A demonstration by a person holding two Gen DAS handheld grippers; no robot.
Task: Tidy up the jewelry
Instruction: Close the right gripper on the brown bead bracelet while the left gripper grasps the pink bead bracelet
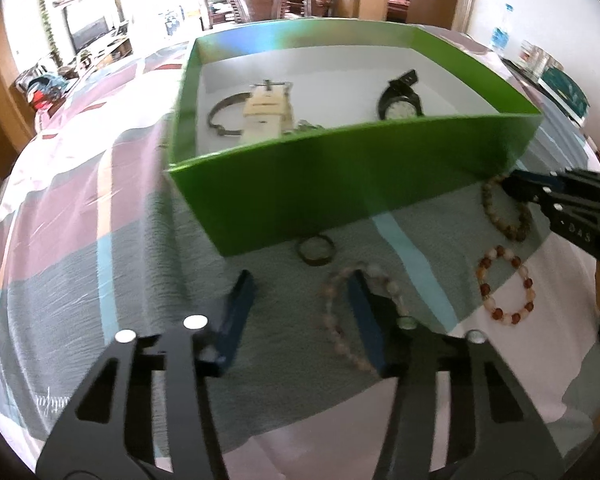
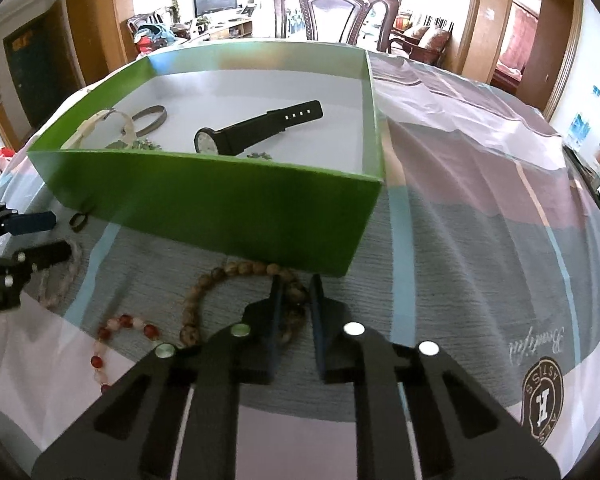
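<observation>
— Left wrist view: where were you?

— Your left gripper (image 1: pixel 302 286) was spread wide, one finger inside the pale bead bracelet (image 1: pixel 360 312) before the green box (image 1: pixel 340 196). You needed to straddle the strand.

— Right wrist view?

— Your right gripper (image 2: pixel 296 294) had nearly clenched on the brown bead bracelet (image 2: pixel 236 280); whether it gripped, I couldn't tell. Squeeze fully before lifting.

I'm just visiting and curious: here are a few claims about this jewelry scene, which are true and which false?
1. A black watch lies inside the green box. True.
2. The red and white bead bracelet is in the box. False: it lies on the cloth outside.
3. The left gripper is wide open. True.
4. The right gripper is at the brown bead bracelet. True.
5. The small dark ring sits inside the box. False: it lies on the cloth, just in front of the box.
</observation>
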